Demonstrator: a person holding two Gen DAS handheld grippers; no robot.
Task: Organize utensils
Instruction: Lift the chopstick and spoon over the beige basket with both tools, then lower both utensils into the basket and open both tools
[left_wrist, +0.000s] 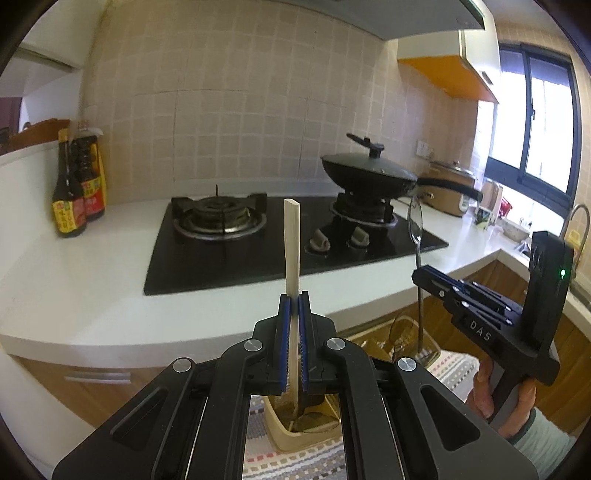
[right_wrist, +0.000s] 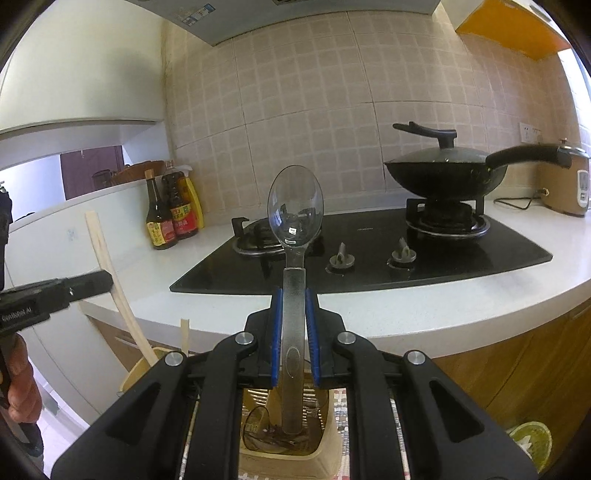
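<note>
My left gripper (left_wrist: 294, 297) is shut on a pale wooden chopstick (left_wrist: 291, 236) that stands upright, its lower end reaching into a beige holder (left_wrist: 295, 432) below. My right gripper (right_wrist: 294, 293) is shut on the handle of a clear plastic spoon (right_wrist: 295, 206), bowl up, over another beige holder (right_wrist: 317, 446) that holds several clear utensils. In the left wrist view the right gripper (left_wrist: 424, 275) appears at the right with the clear spoon (left_wrist: 415, 221), held by a hand (left_wrist: 517, 398). In the right wrist view the left gripper's finger (right_wrist: 85, 282) and chopstick (right_wrist: 110, 273) show at the left.
A white counter (left_wrist: 92, 280) carries a black gas hob (left_wrist: 258, 251) with a lidded black wok (left_wrist: 369, 173) on the right burner. Sauce bottles (left_wrist: 75, 184) stand at the left, a rice cooker (right_wrist: 565, 181) at the right. A patterned mat (left_wrist: 295, 461) lies on the floor below.
</note>
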